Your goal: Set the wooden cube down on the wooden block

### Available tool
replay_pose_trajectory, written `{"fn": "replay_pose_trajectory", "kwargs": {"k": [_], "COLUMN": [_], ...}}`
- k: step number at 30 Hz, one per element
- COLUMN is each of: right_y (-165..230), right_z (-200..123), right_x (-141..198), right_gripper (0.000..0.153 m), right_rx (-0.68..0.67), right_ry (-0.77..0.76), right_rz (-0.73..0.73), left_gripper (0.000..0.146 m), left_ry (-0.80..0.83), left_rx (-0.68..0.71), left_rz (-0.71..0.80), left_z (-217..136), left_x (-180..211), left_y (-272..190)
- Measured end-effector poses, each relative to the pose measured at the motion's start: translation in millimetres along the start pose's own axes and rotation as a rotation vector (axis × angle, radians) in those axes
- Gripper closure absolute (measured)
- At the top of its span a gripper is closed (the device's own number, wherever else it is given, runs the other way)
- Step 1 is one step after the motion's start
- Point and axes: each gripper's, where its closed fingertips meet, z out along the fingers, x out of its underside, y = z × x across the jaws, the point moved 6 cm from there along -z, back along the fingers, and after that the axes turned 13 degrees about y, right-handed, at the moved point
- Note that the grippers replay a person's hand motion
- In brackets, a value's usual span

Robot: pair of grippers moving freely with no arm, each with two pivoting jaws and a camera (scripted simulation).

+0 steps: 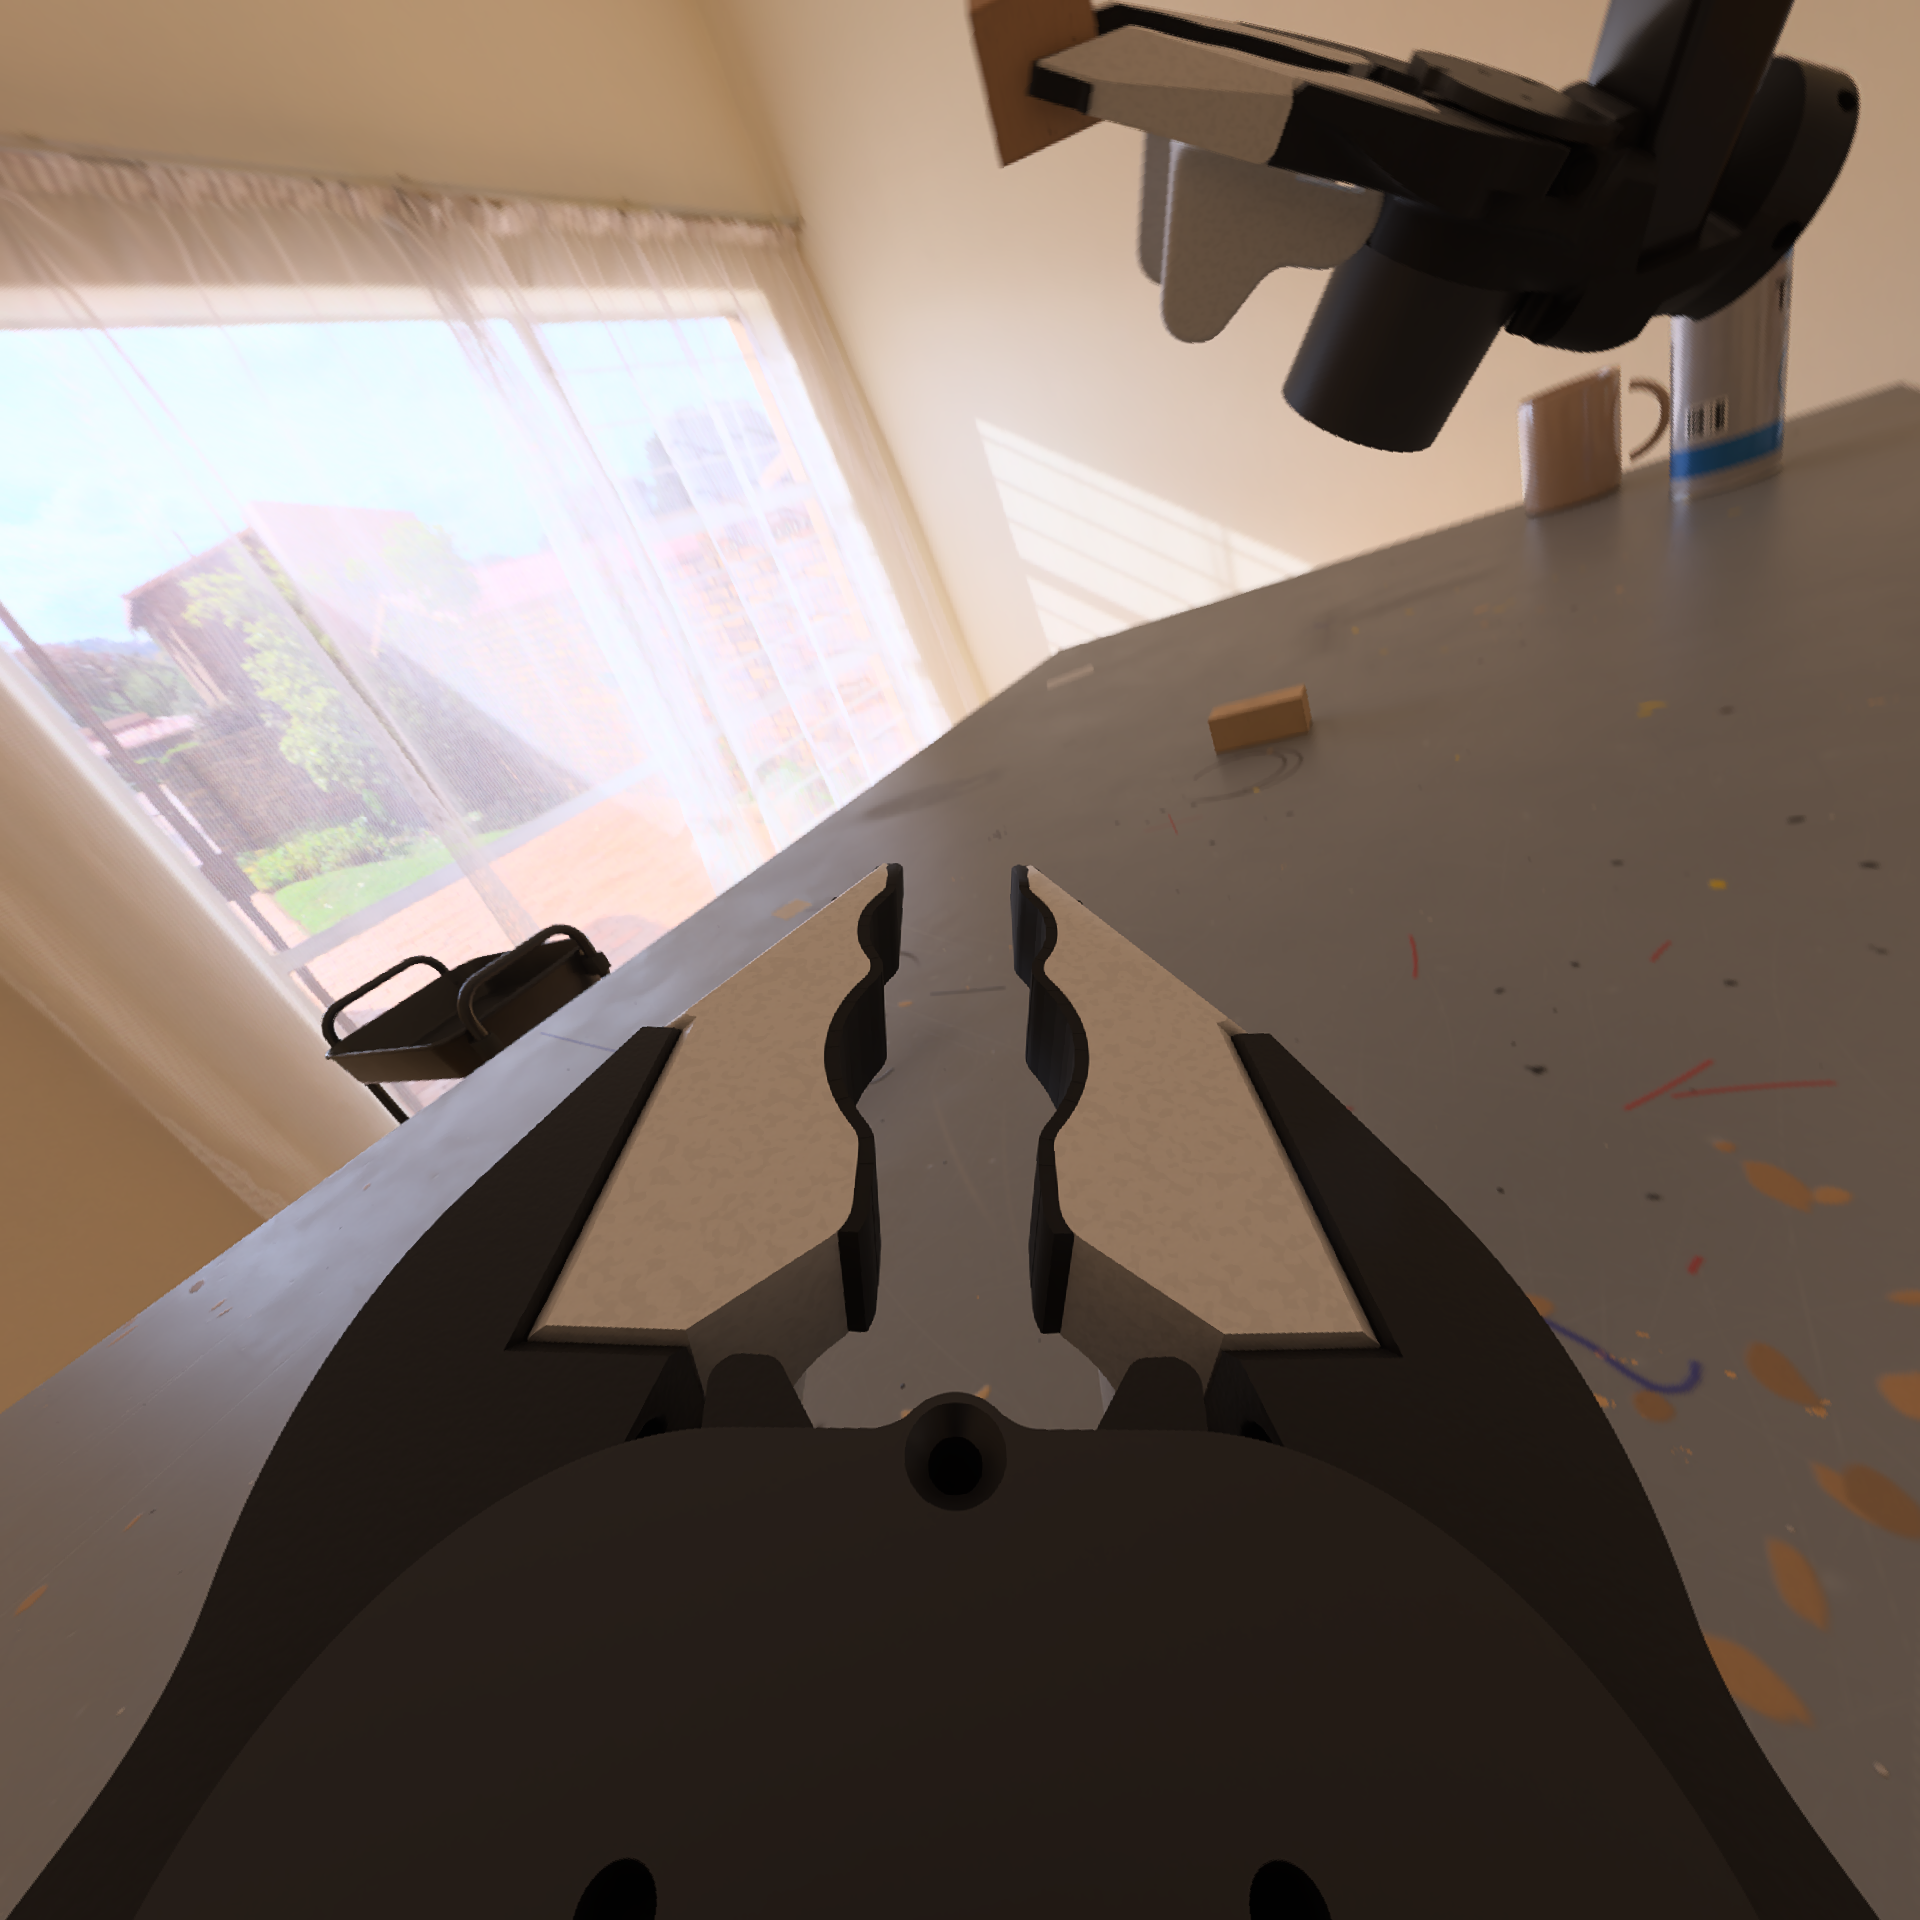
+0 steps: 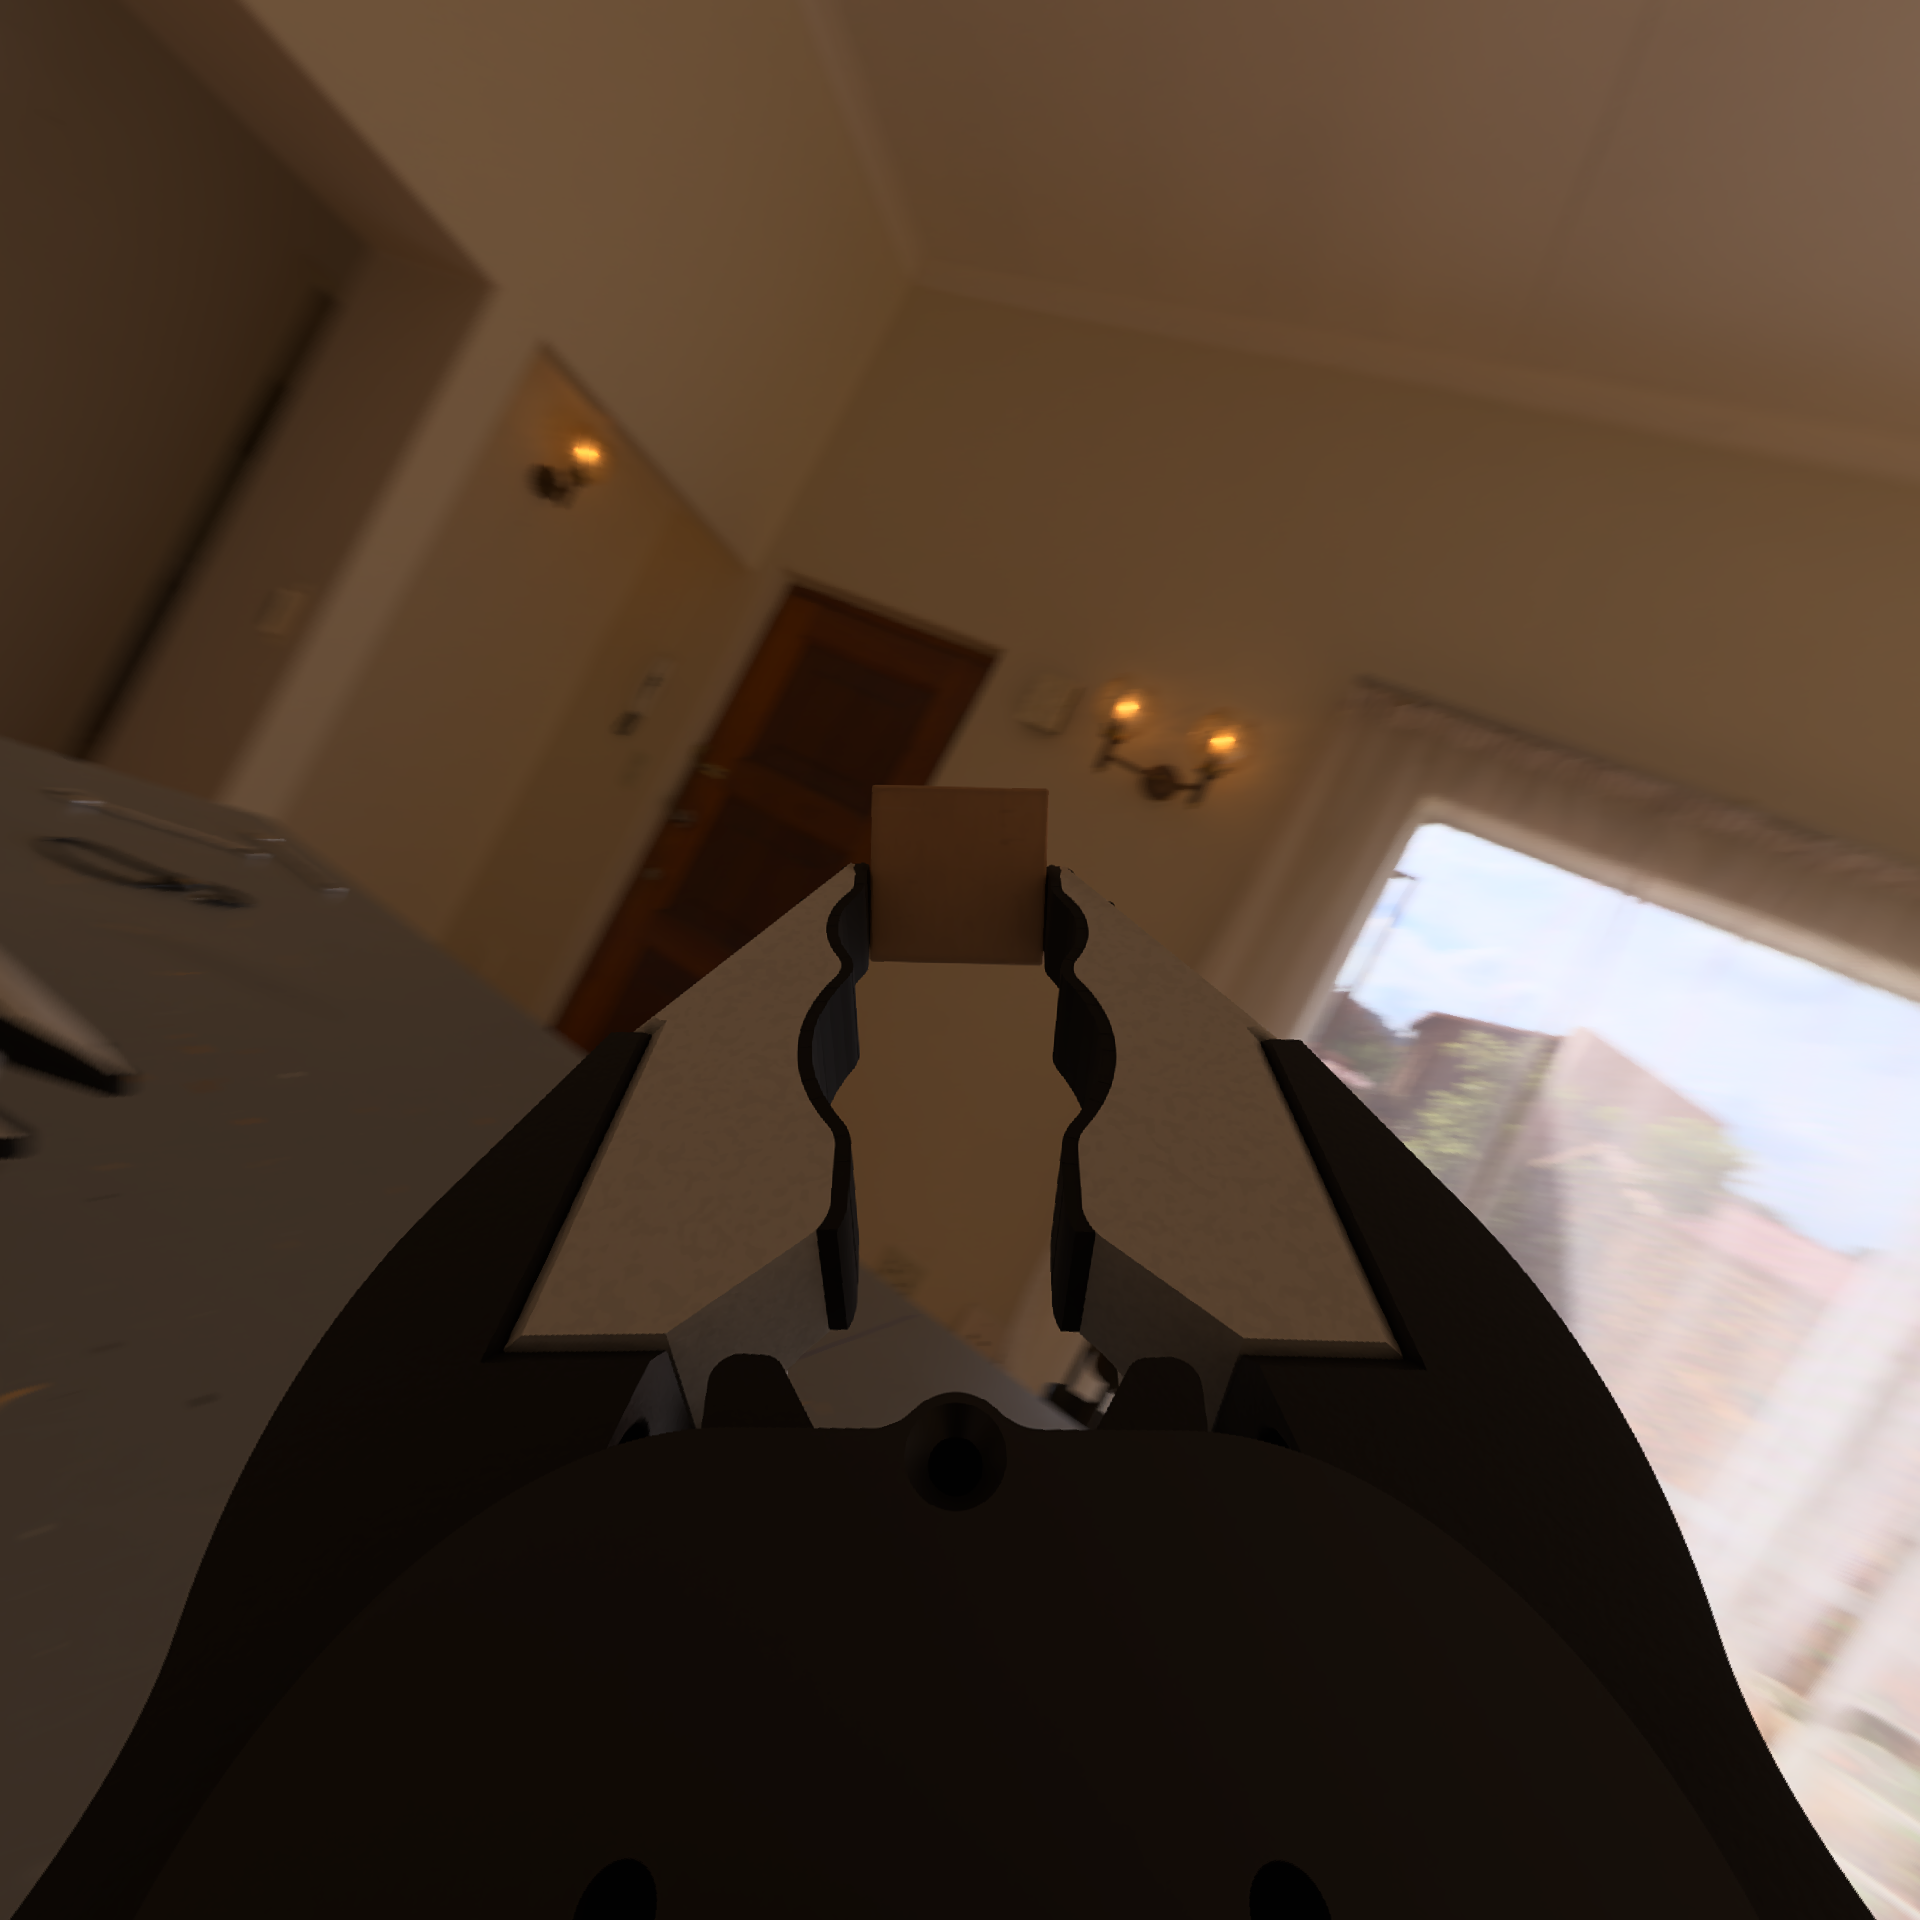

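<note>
In the right wrist view my right gripper [image 2: 956, 920] is shut on the wooden cube [image 2: 958, 862], pinched between its fingertips and held in the air with the room behind it. In the left wrist view the same right gripper [image 1: 1060, 52] holds the cube [image 1: 1013, 120] high above the grey table [image 1: 1455, 987]. The wooden block [image 1: 1259, 720], a small tan brick, lies flat on the table well below and to the right of the cube. My left gripper [image 1: 956, 894] is open a little and empty, low over the table, short of the block.
A tan mug [image 1: 1569, 442] and a silver can with a blue band [image 1: 1730, 416] stand at the table's far right. A black tray with handles [image 1: 468, 1013] sits at the table's left edge. The tabletop also shows in the right wrist view [image 2: 260, 1143].
</note>
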Motion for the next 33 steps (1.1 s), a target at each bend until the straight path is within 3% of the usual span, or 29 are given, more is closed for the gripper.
{"fn": "replay_pose_trajectory", "kwargs": {"k": [3,8,11,14,16,18,20,22,24,29,33], "right_y": [-45.0,-111.4,-131.6,-142.2,-147.6,-151.3,-152.5,-152.8,-153.0,-152.3,-140.9], "right_z": [-16.5,-65.6,-84.6,-85.3,-77.4,-66.9,-57.7,-52.9,-52.0,-73.5,-105.7], "right_x": [-11.0,-17.3,-10.1,10.9,35.0,64.7,98.7,131.8,159.3,210.3,243.7], "right_gripper": [0.12,0.119,0.119,0.119,0.12,0.119,0.12,0.12,0.12,0.12,0.12], "right_rx": [0.223,0.721,0.871,0.895,0.836,0.742,0.562,0.391,0.254,0.095,-0.027], "right_ry": [0.006,0.102,0.161,0.269,0.389,0.535,0.722,0.909,1.071,1.381,1.647], "right_rz": [-0.078,-0.321,-0.451,-0.605,-0.678,-0.72,-0.726,-0.613,-0.392,0.412,0.665], "left_gripper": [0.126,0.125,0.125,0.126,0.126,0.126,0.126,0.126,0.126,0.126,0.126], "left_ry": [-0.037,-0.083,-0.07,-0.059,-0.055,-0.05,-0.049,-0.049,-0.045,-0.041,-0.036], "left_rx": [-0.02,-0.04,-0.049,-0.058,-0.06,-0.058,-0.06,-0.059,-0.059,-0.059,-0.057], "left_rz": [-0.073,-0.171,-0.185,-0.177,-0.173,-0.175,-0.177,-0.181,-0.186,-0.184,-0.179], "left_z": [-3.4,-7.9,-7.3,-6.6,-6.2,-5.7,-5.5,-5.4,-5.1,-4.5,-3.8], "left_x": [1.4,3.5,5.1,5.7,6.0,6.5,6.7,7.2,7.7,8.1,8.3], "left_y": [7.3,17.1,18.7,18.5,18.4,18.5,18.7,19.1,19.4,19.0,18.4]}}
